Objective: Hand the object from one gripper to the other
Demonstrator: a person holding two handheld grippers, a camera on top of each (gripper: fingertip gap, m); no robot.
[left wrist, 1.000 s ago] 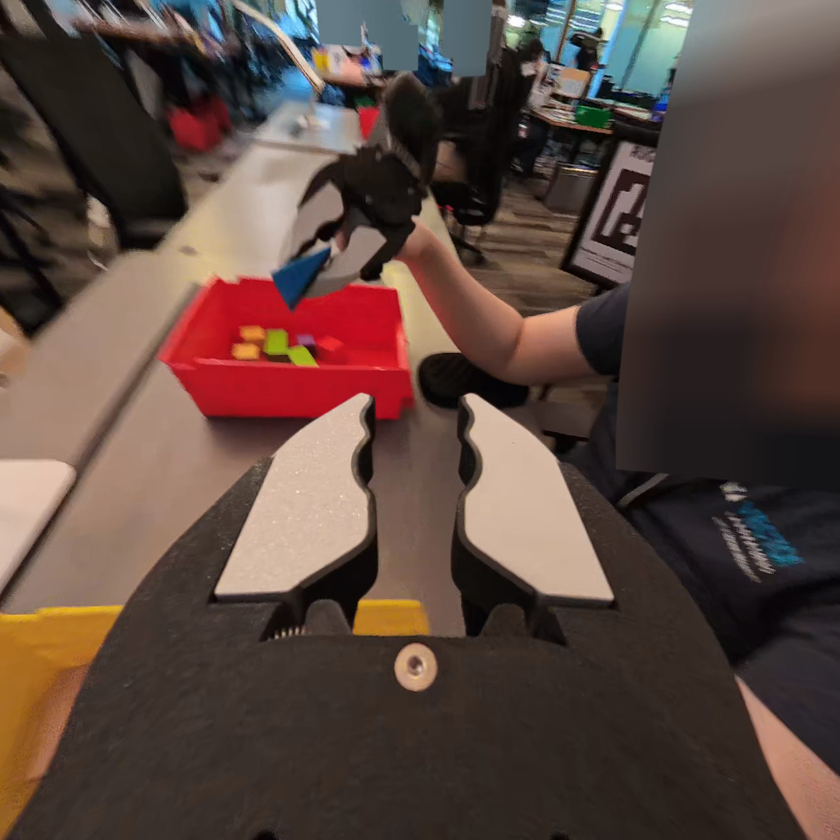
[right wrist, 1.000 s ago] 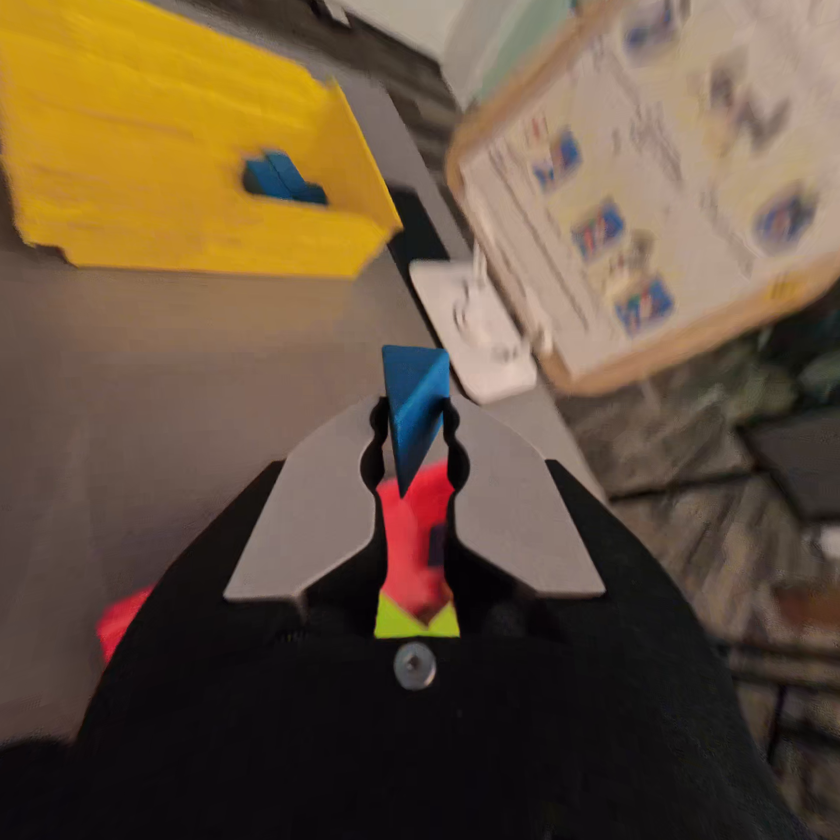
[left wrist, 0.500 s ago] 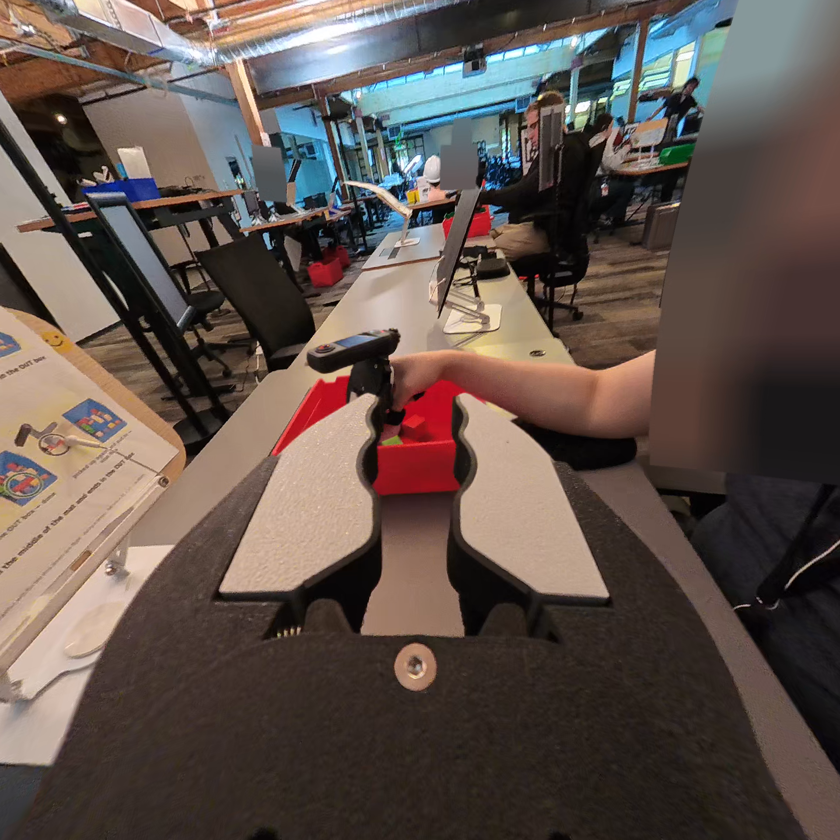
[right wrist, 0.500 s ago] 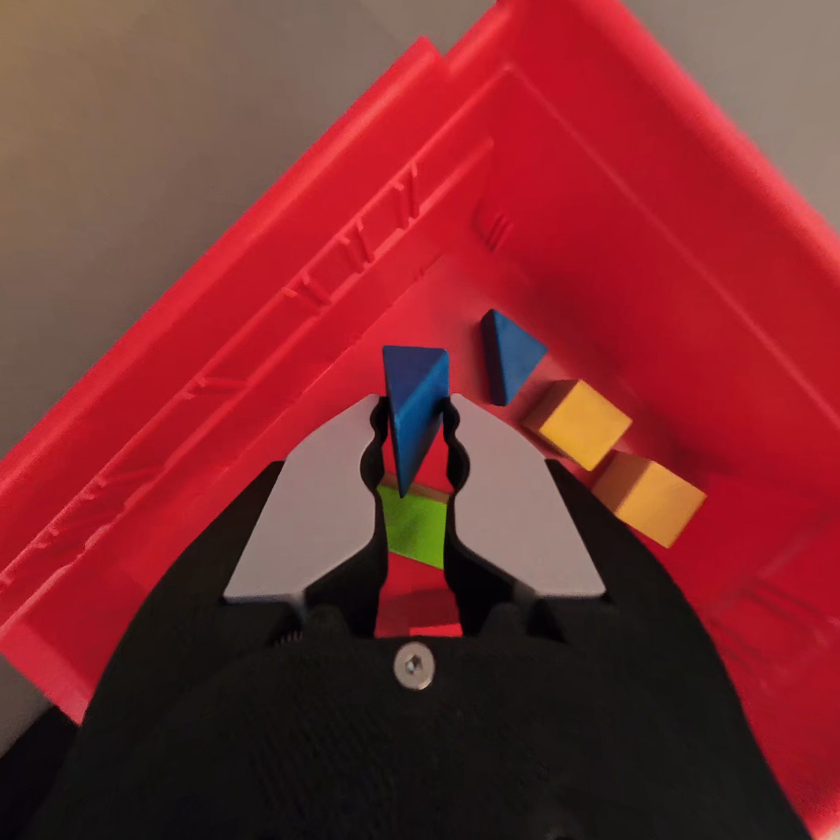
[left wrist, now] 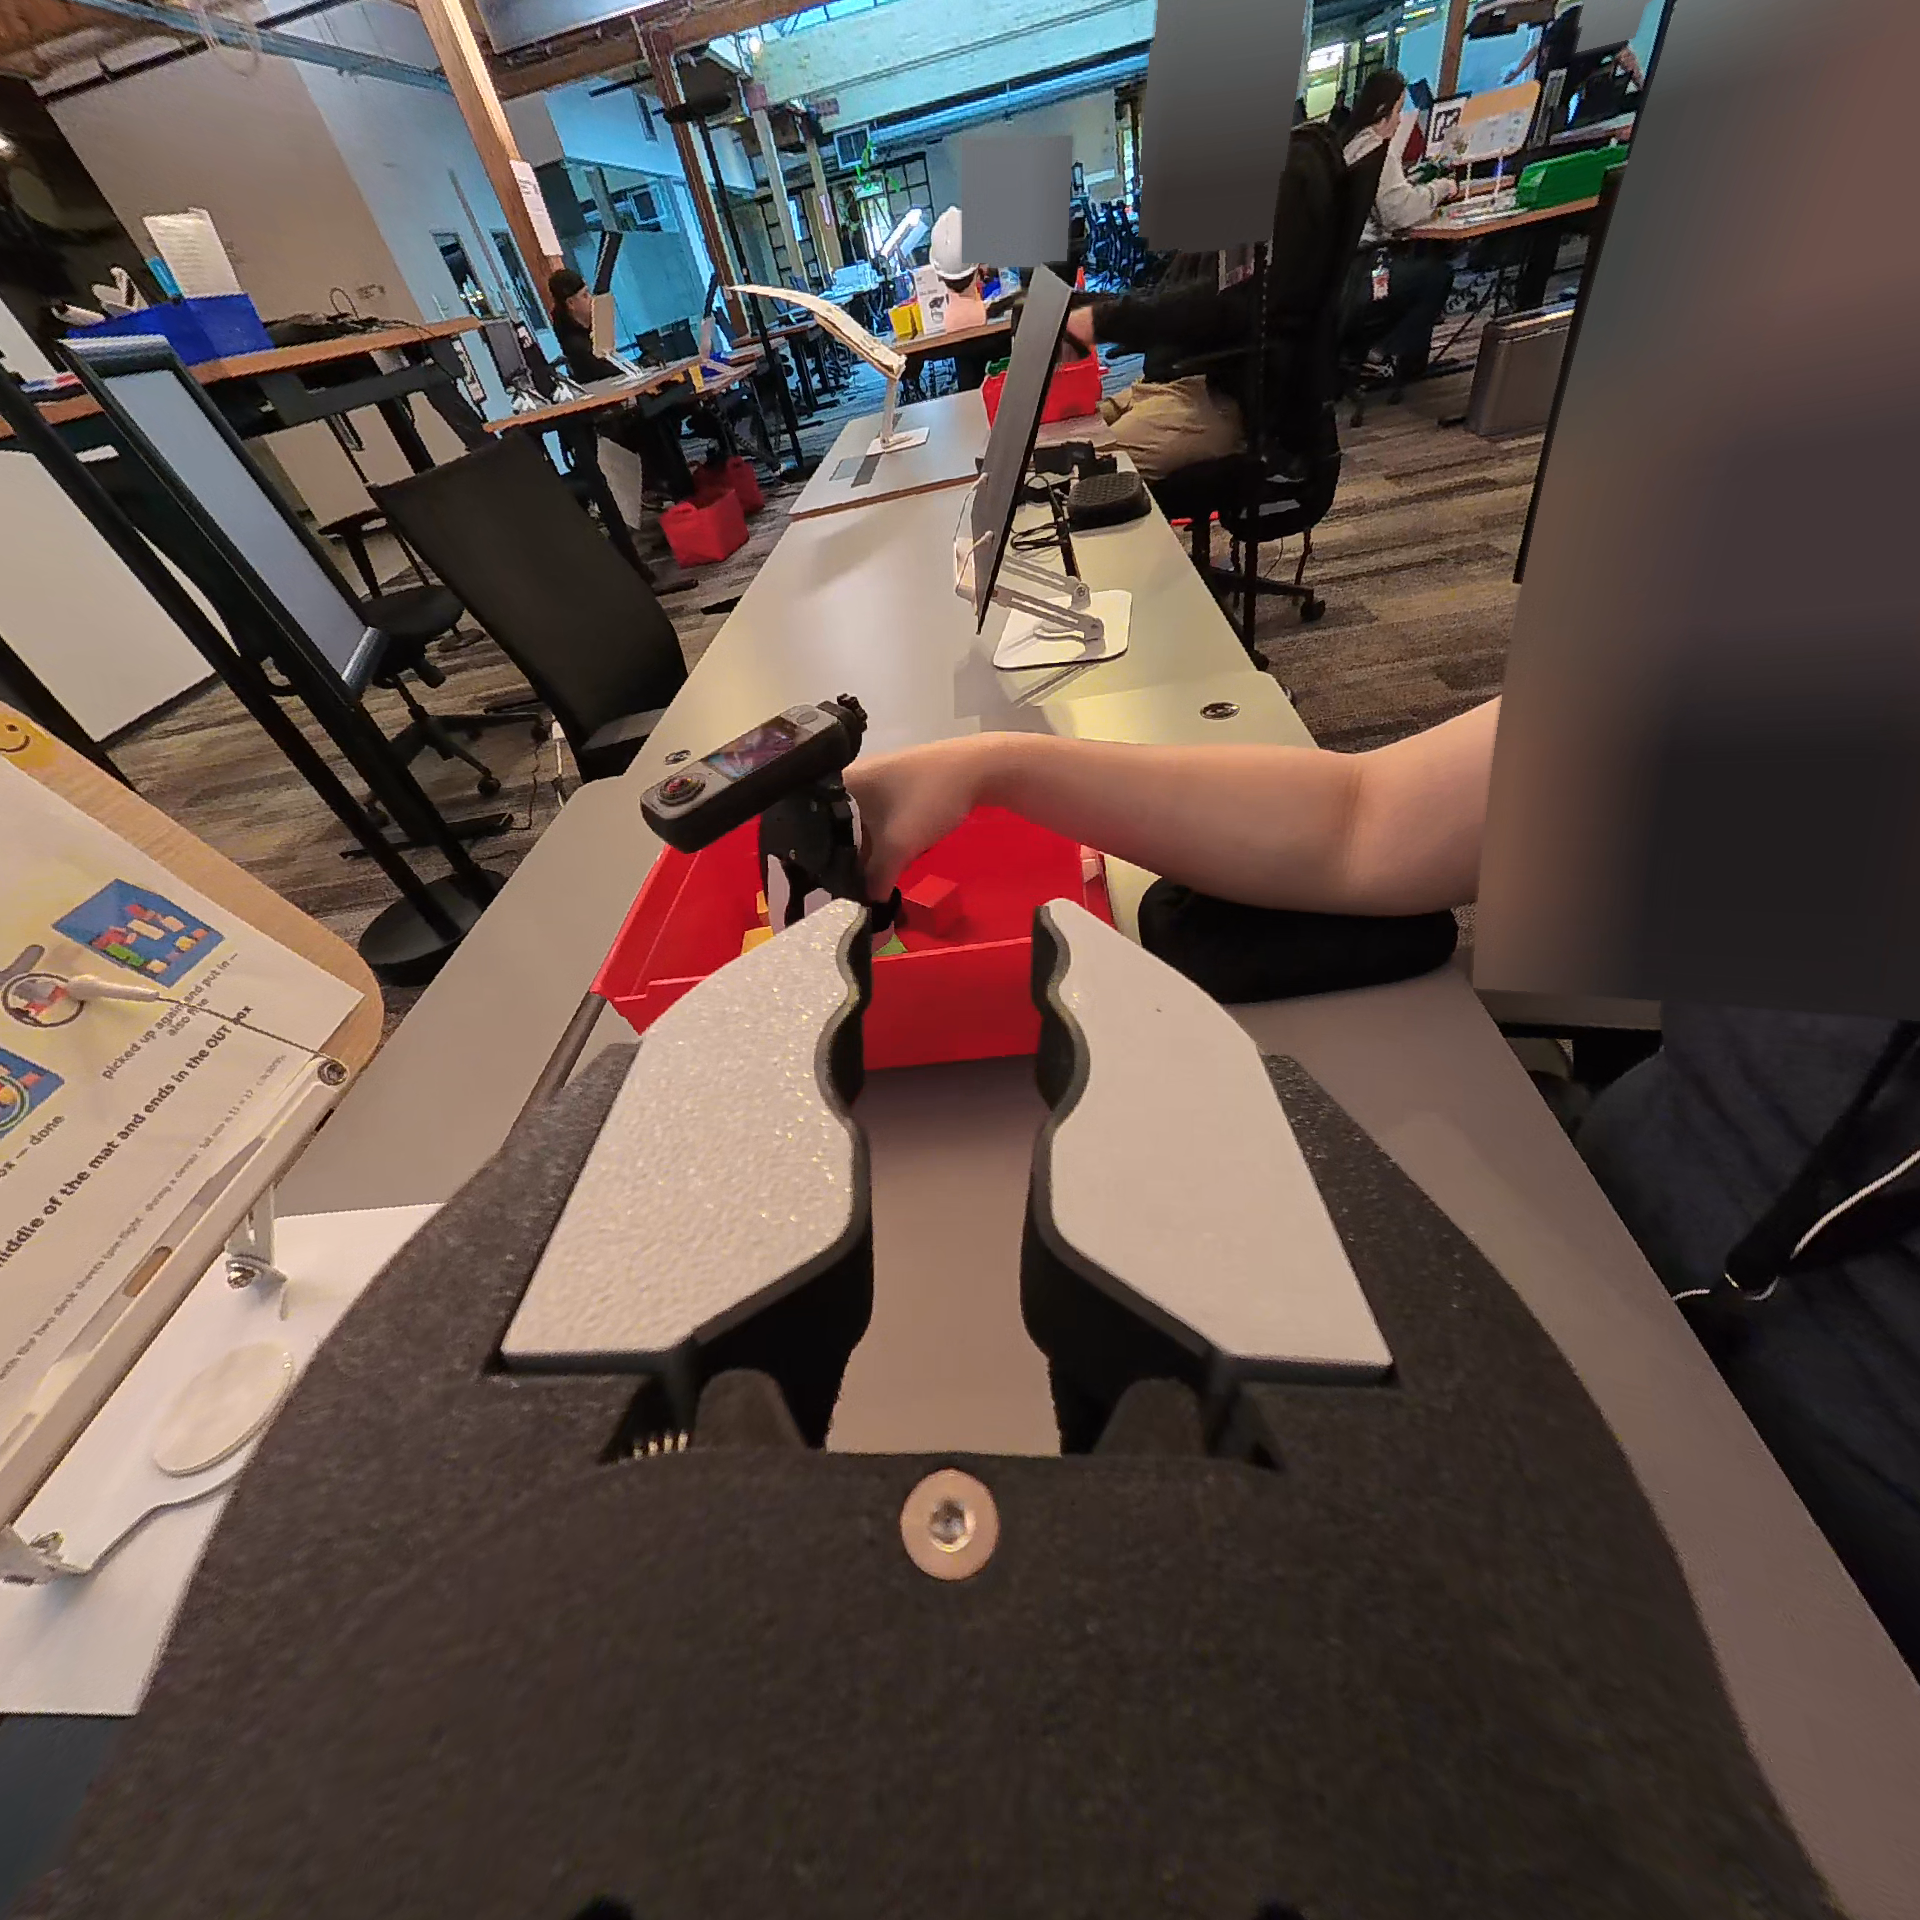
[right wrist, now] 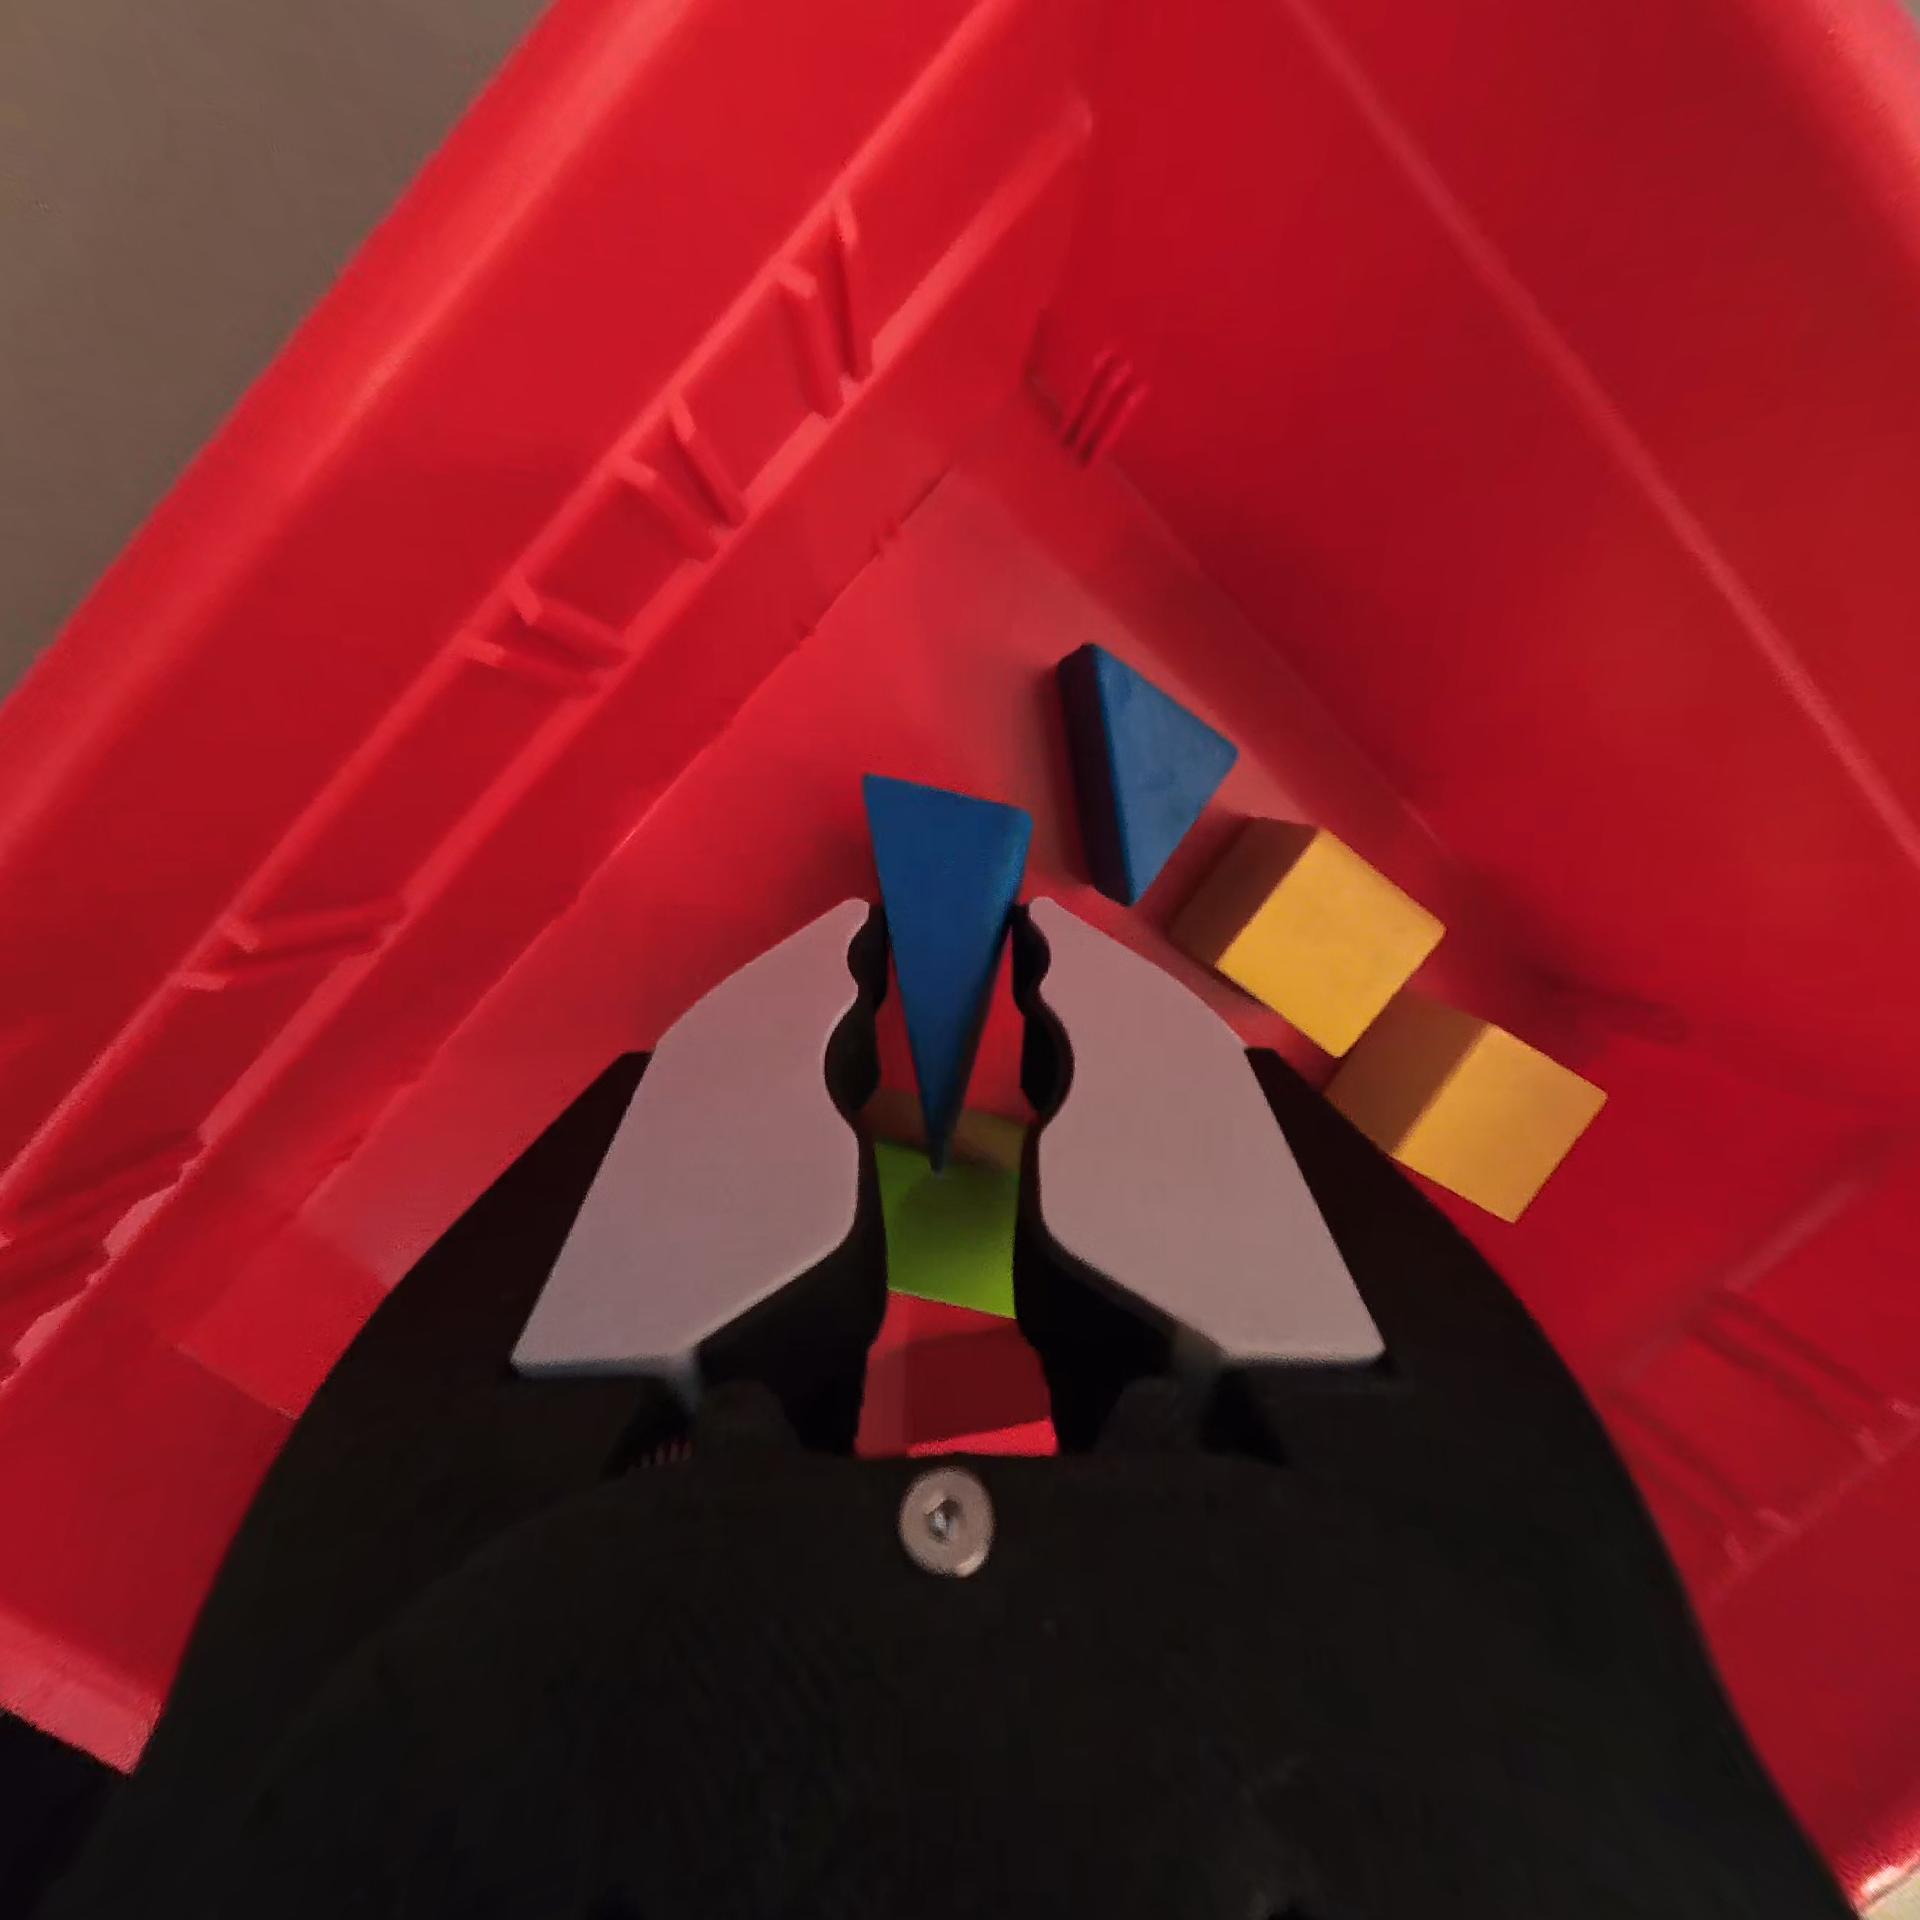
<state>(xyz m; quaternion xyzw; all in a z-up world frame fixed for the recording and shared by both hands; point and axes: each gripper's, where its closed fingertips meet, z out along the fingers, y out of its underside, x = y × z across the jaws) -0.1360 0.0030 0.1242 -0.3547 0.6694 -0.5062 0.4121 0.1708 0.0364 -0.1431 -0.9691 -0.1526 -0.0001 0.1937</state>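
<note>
My right gripper (right wrist: 948,916) is shut on a blue triangular block (right wrist: 935,873), point towards the camera, low inside the red bin (right wrist: 582,499). On the bin floor lie a second blue triangle (right wrist: 1138,769), two yellow-orange cubes (right wrist: 1314,930), a green block (right wrist: 951,1236) and a red block (right wrist: 956,1382). My left gripper (left wrist: 951,935) is open and empty, held level over the grey table (left wrist: 935,1247), short of the red bin (left wrist: 945,1003). The right gripper (left wrist: 810,868) shows there dipped into the bin, its fingers hidden by the wall.
A person's forearm (left wrist: 1195,821) reaches across to the bin, above a black pad (left wrist: 1299,945). An instruction board on a white stand (left wrist: 125,1039) is at the left. A monitor on its stand (left wrist: 1023,468) is farther along the table.
The right gripper carried the blue triangle from above the table down into the red bin and sank closer to its floor. The left gripper tilted up from the bin to a level view.
</note>
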